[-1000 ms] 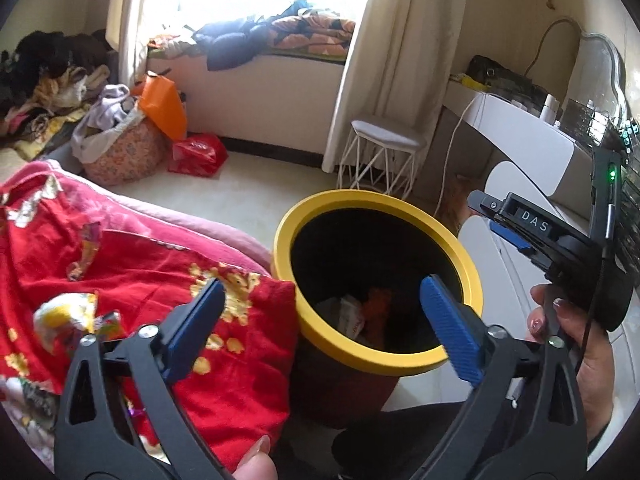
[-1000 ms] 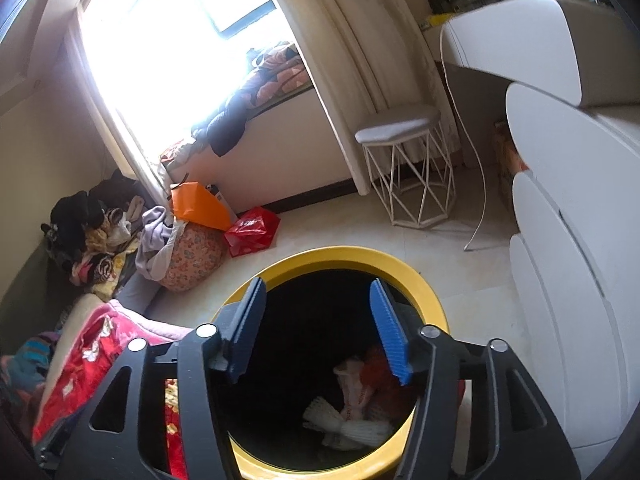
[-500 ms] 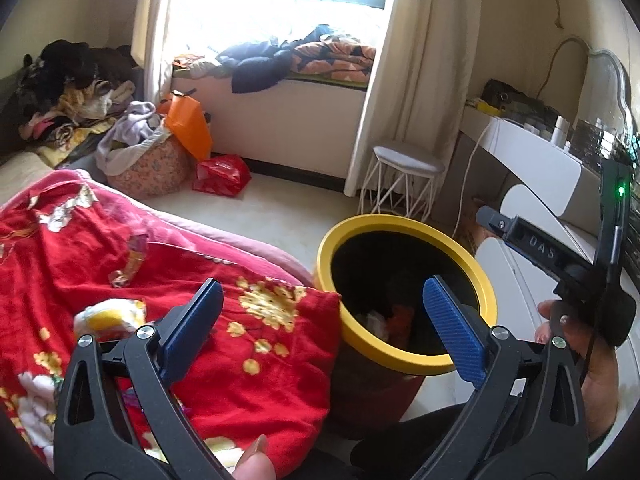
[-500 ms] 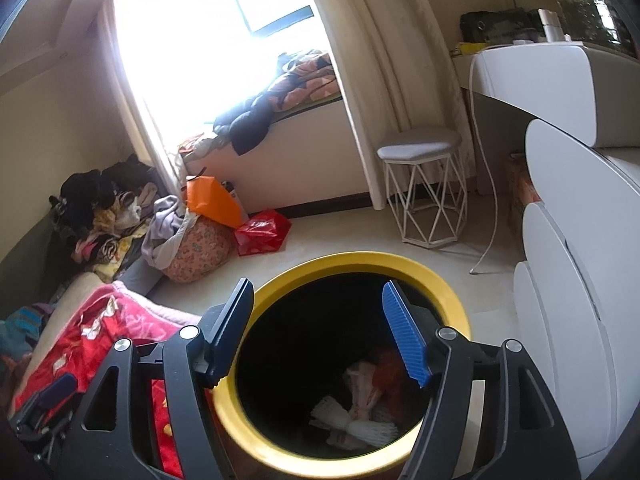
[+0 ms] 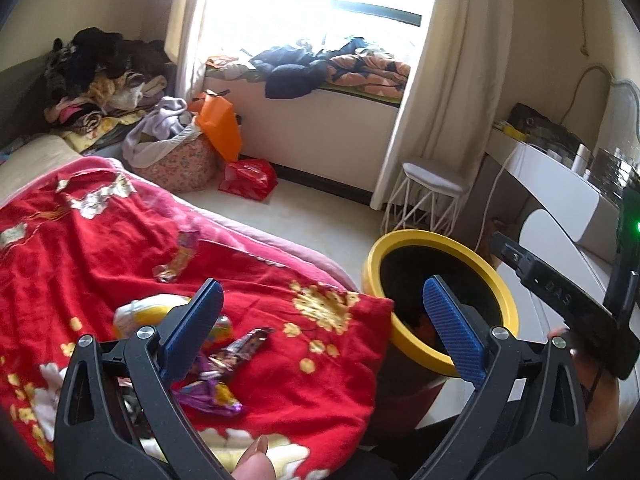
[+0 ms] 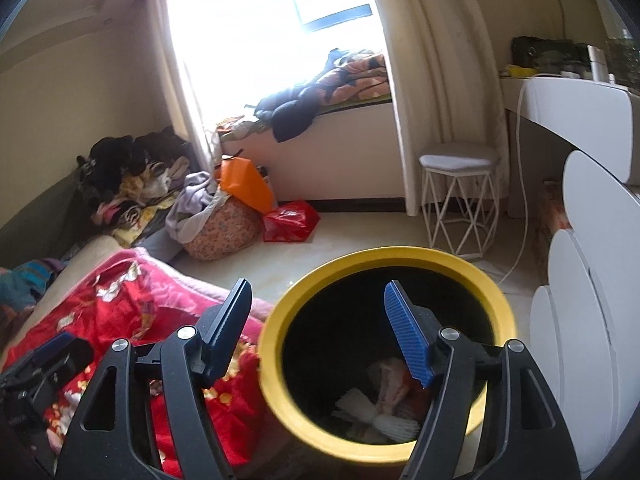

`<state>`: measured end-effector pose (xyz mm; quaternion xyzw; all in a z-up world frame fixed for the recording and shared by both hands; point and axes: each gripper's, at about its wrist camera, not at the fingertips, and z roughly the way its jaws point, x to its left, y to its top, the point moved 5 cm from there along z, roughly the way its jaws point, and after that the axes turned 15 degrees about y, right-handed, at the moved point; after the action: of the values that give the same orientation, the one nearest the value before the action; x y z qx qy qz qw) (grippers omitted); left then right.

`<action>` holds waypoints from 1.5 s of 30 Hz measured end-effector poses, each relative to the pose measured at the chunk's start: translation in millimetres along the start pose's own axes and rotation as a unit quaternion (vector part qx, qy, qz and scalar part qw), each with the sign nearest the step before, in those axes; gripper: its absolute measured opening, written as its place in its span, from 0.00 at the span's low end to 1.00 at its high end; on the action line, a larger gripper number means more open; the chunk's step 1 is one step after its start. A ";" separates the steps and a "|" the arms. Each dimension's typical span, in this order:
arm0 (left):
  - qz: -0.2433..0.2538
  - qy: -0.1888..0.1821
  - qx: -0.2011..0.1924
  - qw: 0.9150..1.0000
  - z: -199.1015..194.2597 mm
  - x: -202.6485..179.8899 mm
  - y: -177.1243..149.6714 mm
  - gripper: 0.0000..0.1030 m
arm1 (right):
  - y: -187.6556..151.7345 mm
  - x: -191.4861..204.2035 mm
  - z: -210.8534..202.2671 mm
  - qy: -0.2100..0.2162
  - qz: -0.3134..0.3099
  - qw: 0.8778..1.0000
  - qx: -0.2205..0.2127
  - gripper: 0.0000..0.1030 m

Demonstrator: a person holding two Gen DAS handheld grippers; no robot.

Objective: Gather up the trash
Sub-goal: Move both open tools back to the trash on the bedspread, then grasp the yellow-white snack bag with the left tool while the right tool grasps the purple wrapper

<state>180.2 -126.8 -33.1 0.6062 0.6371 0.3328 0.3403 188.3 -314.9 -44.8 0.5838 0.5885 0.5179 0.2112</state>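
Note:
A yellow-rimmed trash bin (image 5: 434, 238) stands on the floor beside the bed; it also shows in the right wrist view (image 6: 384, 258) with white and orange trash inside (image 6: 376, 412). Several wrappers lie on the red blanket (image 5: 100, 240): a purple one (image 5: 236, 350), a shiny purple one (image 5: 208, 396), a small one (image 5: 176, 260) and a yellow-white packet (image 5: 148, 310). My left gripper (image 5: 320, 320) is open and empty above the blanket's edge. My right gripper (image 6: 320, 320) is open and empty over the bin's rim.
A white wire stool (image 5: 430, 196) and white dresser (image 5: 560, 184) stand right of the bin. A red bag (image 5: 248, 178), orange bag (image 5: 220, 124) and floral laundry basket (image 5: 176, 160) sit on the floor under the window. Clothes pile at the left.
My left gripper has swung left from the bin toward the blanket, bringing the wrappers into view. My right gripper has pulled back and up a little from the bin. Both stay open.

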 end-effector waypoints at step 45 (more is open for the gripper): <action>-0.066 0.118 0.036 0.990 27.6 180.0 1.9 0.89 | -82.7 170.7 60.3 0.159 -0.120 0.970 0.137 0.70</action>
<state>198.3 53.4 -52.1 0.5315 0.7229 0.3556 0.2617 161.9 -120.4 -77.4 0.4428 0.7456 0.4890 0.0937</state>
